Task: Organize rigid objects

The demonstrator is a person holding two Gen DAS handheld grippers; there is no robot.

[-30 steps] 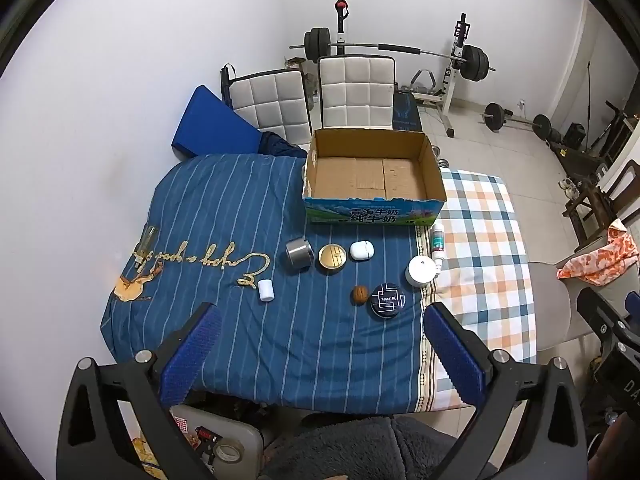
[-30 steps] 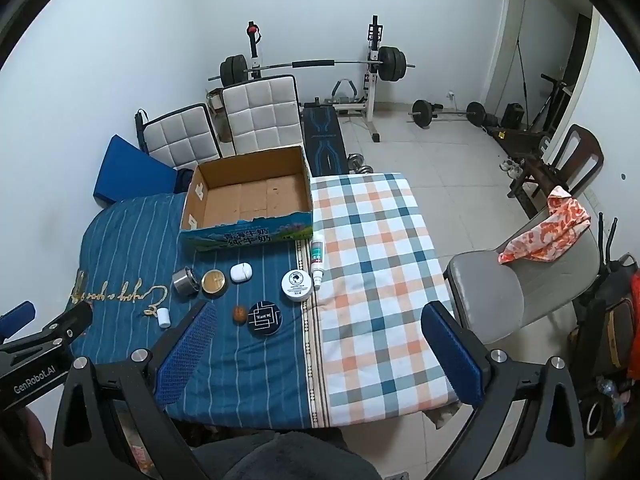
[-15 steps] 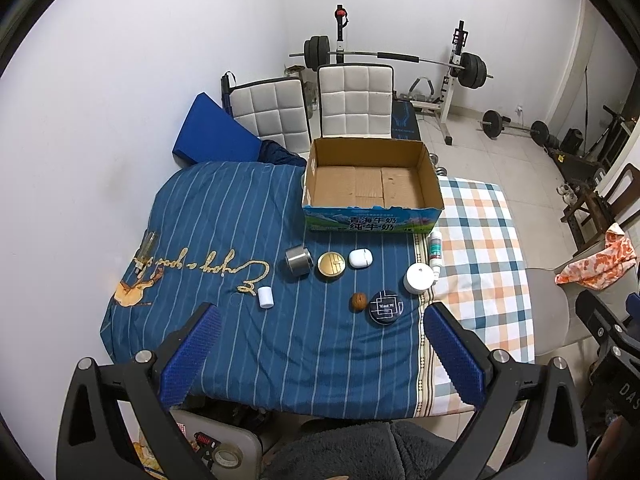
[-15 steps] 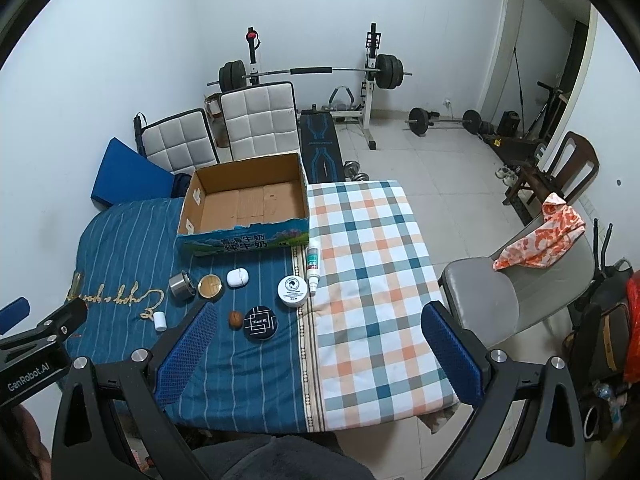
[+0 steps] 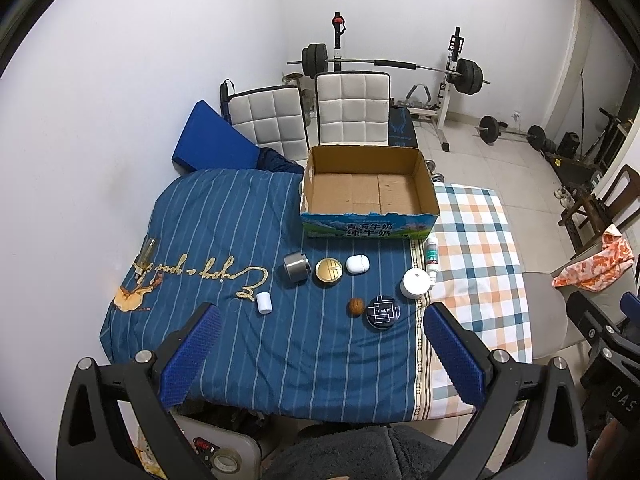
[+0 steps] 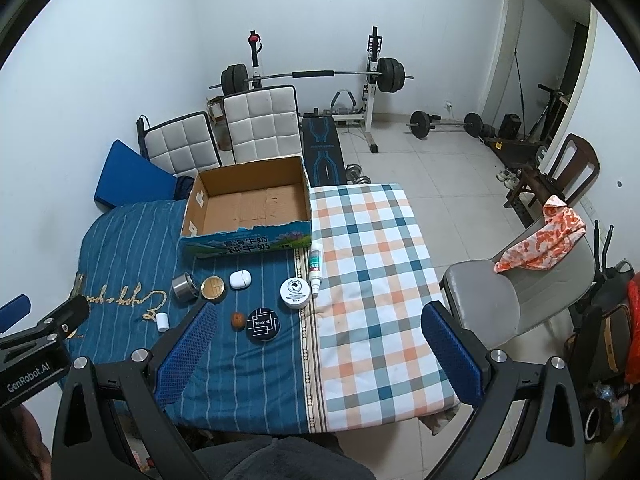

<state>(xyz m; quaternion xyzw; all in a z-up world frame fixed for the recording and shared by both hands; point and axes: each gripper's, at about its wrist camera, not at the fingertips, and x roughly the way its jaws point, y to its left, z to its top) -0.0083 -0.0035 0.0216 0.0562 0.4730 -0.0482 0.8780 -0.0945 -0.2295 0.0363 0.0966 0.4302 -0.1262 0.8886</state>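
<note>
An empty cardboard box [image 5: 368,194] [image 6: 248,206] stands at the back of the cloth-covered table. In front of it lie a steel cup [image 5: 297,267], a gold round tin [image 5: 329,271], a white case [image 5: 357,264], a white jar [image 5: 415,283], a small tube bottle [image 5: 431,254], a walnut [image 5: 356,306], a black round tin [image 5: 383,312] and a small white cylinder [image 5: 264,303]. My left gripper [image 5: 320,350] is open, high above the near table edge. My right gripper [image 6: 320,350] is open too, over the checked cloth, holding nothing.
A blue striped cloth [image 5: 224,232] covers the left of the table, a checked cloth [image 6: 372,264] the right. Two white padded chairs [image 5: 352,108] stand behind, with a barbell rack [image 5: 400,66]. A grey chair [image 6: 504,296] with an orange cloth is at right.
Both grippers have risen and drawn back from the table, so the box and small items look smaller and farther. Nothing on the table has moved.
</note>
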